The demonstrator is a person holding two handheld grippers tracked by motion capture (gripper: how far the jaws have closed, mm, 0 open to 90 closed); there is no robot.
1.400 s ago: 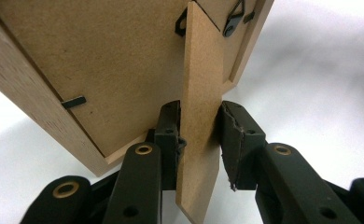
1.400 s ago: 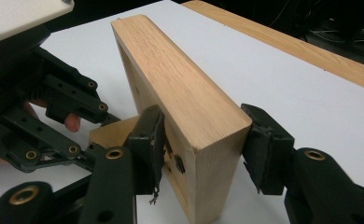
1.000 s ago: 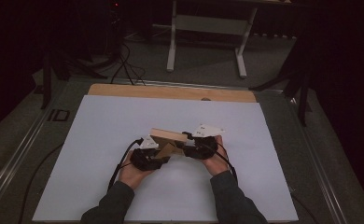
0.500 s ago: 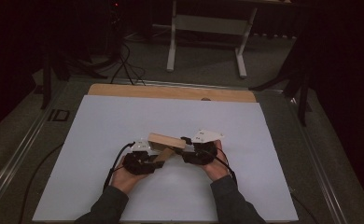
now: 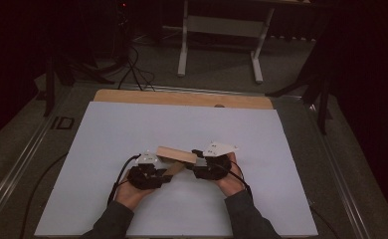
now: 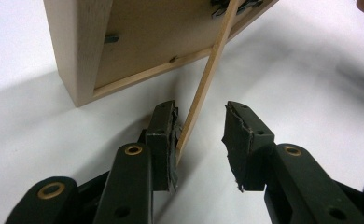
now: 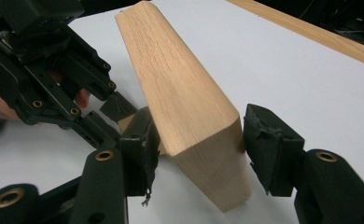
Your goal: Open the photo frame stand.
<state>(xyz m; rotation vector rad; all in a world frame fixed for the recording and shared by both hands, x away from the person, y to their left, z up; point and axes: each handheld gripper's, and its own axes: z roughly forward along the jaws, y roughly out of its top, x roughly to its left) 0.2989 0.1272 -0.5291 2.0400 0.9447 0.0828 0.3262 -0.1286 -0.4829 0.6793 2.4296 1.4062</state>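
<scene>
High view: a wooden frame point(image 5: 176, 155) is tilted up over the white worktop point(image 5: 132, 129) near its front edge, between the left tongs point(image 5: 166, 175) and right tongs point(image 5: 198, 160); it was raised higher earlier.

Left gripper view: the left tongs point(image 6: 199, 135), just narrowing, stand spread around the frame's thin prop strip point(image 6: 207, 79), which touches one pad.

Right gripper view: the right tongs point(image 7: 196, 140), just widening, straddle the frame's smooth, grainy edge point(image 7: 180, 98); the far pad looks just clear.

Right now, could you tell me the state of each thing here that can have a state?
Wooden frame: tilted up on the white sheet, not flat.
Stand strip: swung out from the frame's back.
Left gripper: open; the strip lies against one jaw, the other stands apart.
Right gripper: open; its jaws have just been opening, with the frame's end between them.
</scene>
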